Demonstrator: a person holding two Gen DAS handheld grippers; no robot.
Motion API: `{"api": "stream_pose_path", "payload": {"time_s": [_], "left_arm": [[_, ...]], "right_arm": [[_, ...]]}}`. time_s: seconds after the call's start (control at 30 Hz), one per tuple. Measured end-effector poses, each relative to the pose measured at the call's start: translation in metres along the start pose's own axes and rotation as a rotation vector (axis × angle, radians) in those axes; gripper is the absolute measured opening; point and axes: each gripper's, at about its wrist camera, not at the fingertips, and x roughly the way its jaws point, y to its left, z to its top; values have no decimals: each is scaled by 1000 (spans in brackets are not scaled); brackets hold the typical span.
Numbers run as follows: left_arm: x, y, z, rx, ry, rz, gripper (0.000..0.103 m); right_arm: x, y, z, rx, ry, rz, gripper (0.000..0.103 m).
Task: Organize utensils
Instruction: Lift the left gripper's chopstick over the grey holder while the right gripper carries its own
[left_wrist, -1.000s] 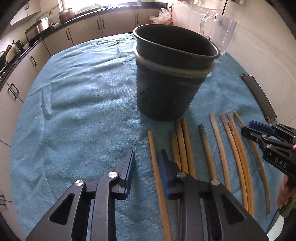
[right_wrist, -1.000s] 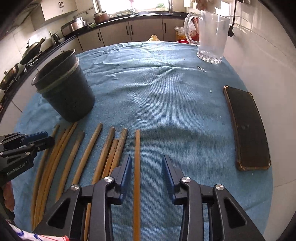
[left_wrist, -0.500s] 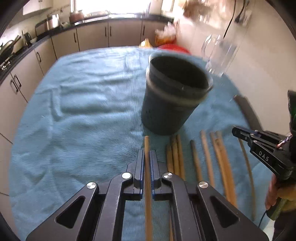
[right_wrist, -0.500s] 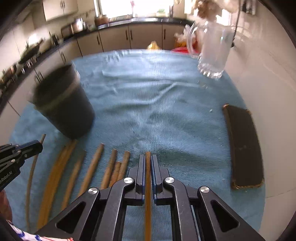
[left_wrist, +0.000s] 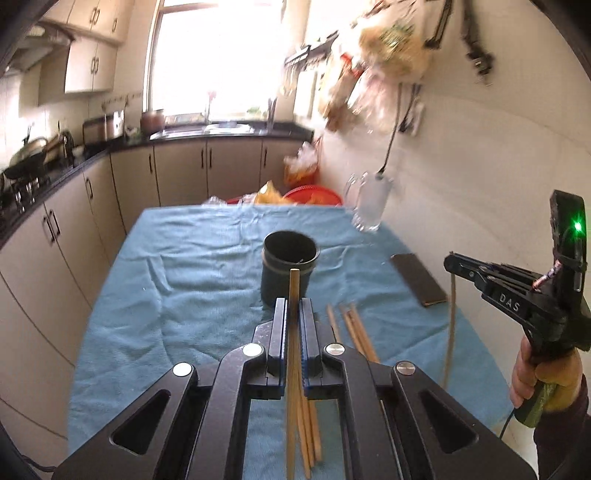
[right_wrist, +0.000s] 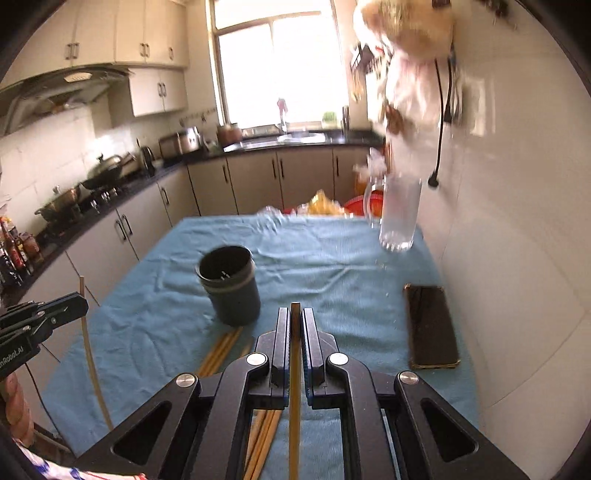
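Observation:
My left gripper (left_wrist: 293, 302) is shut on a wooden chopstick (left_wrist: 294, 282), lifted above the blue cloth. Its tip stands in front of the dark utensil holder (left_wrist: 290, 266). My right gripper (right_wrist: 294, 313) is shut on another chopstick (right_wrist: 294, 387), also raised, with the holder (right_wrist: 231, 291) ahead to its left. Each view shows the other gripper off to the side with its chopstick hanging down: the right gripper (left_wrist: 450, 261) and the left gripper (right_wrist: 83, 301). Several chopsticks (left_wrist: 354, 328) still lie on the cloth in front of the holder.
A dark phone (right_wrist: 430, 326) lies on the cloth near the right wall. A glass pitcher (right_wrist: 399, 214) stands at the far right corner of the table. A red basin and bags sit beyond the table's far edge. Kitchen cabinets run along the left.
Both grippers went from open over the row of chopsticks to shut, each on one chopstick. Both then rose and tilted up, so the table looks farther below.

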Motion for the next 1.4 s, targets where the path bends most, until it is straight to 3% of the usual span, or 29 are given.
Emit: {"api": "stream_pose_path", "payload": {"time_s": [0.2,0.37,0.93,1.13,1.4], "left_arm": [[-48,-12,-3,15,-103,-24,5],[-63,-14,21,-2,-163,-47,5],[4,16,151,-73,-199,-8,5],[47,20,177,-81,-196,13,5],[141,35,157,-106,19,39,5]], "right_arm": [[-37,15,12,-17,-87,20,6],[-50,21,34,-22,-146,32,6],[3,65,156,-54,-272,95,6],[56,68,167,-23,-210,97,6],[137,48,137,33,-24,88,6]]}}
